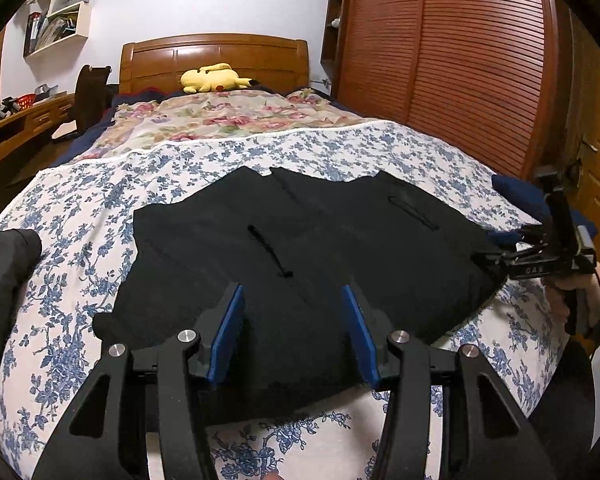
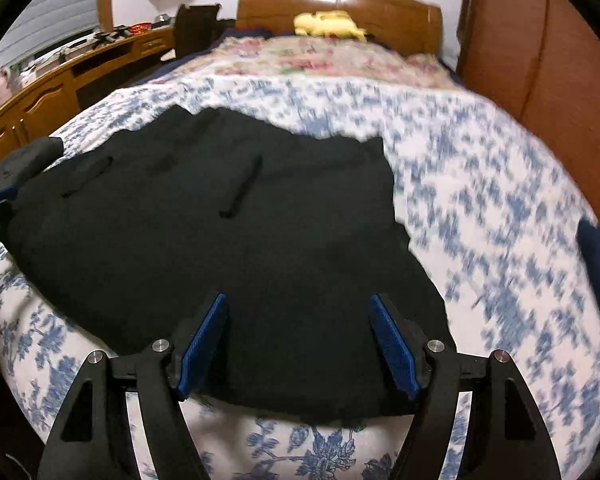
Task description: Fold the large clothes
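Note:
A large black garment [image 1: 284, 256] lies spread flat on the blue-flowered bed sheet [image 1: 340, 152], two pocket slits facing up. My left gripper [image 1: 292, 296] is open and empty, its blue pads over the garment's near edge. My right gripper [image 2: 298, 304] is open and empty above the garment's [image 2: 220, 232] near right part. From the left wrist view the right gripper [image 1: 496, 258] shows at the garment's right edge, held by a hand [image 1: 572, 300]. The right wrist view is blurred.
The bed has a wooden headboard [image 1: 216, 60], a yellow plush toy [image 1: 214, 78] and a pink flowered quilt [image 1: 228, 116]. A wooden wardrobe [image 1: 460, 60] stands on the right, a desk [image 1: 16, 128] on the left. A dark blue cloth [image 1: 512, 190] lies at the bed's right edge.

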Demonstrator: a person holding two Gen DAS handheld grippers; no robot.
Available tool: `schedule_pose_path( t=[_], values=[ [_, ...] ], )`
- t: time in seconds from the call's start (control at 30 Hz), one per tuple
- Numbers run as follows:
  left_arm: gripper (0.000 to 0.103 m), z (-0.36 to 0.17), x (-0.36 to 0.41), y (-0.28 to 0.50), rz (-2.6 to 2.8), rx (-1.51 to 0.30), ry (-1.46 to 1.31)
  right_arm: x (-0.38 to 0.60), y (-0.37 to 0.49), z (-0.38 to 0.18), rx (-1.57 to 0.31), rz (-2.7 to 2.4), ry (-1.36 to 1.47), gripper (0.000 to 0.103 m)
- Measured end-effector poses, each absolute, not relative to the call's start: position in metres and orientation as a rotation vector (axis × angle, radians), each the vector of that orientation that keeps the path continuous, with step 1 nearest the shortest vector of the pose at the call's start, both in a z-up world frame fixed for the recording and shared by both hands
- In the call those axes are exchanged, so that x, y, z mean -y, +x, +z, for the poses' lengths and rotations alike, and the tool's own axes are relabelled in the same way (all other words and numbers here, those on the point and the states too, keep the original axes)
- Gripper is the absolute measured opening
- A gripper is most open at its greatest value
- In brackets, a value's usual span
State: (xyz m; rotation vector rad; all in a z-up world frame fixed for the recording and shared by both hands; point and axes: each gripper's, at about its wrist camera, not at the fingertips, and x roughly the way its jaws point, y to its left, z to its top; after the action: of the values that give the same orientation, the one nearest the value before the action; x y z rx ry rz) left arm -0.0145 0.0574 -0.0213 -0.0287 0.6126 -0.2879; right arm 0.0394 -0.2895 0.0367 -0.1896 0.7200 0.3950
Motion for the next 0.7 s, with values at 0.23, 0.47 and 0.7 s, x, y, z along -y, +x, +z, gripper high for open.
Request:
schedule_pose_path(
  t=[0.23,0.47,0.7],
  values=[
    [0.052,-0.03,-0.055,-0.012,-0.287,-0.642,-0.017,0.282,0.042,0.037,-0.722,0.365,-0.208,0.076],
    [0.052,-0.03,-0.057,-0.014,-0.276,-0.633,-0.023,0.257,0.017,0.067,-0.591,0.355,-0.251,0.076],
    [0.052,-0.031,-0.057,-0.013,-0.274,-0.636,-0.022,0.206,0.006,0.078,-0.562,0.497,-0.266,0.076]
  ],
)
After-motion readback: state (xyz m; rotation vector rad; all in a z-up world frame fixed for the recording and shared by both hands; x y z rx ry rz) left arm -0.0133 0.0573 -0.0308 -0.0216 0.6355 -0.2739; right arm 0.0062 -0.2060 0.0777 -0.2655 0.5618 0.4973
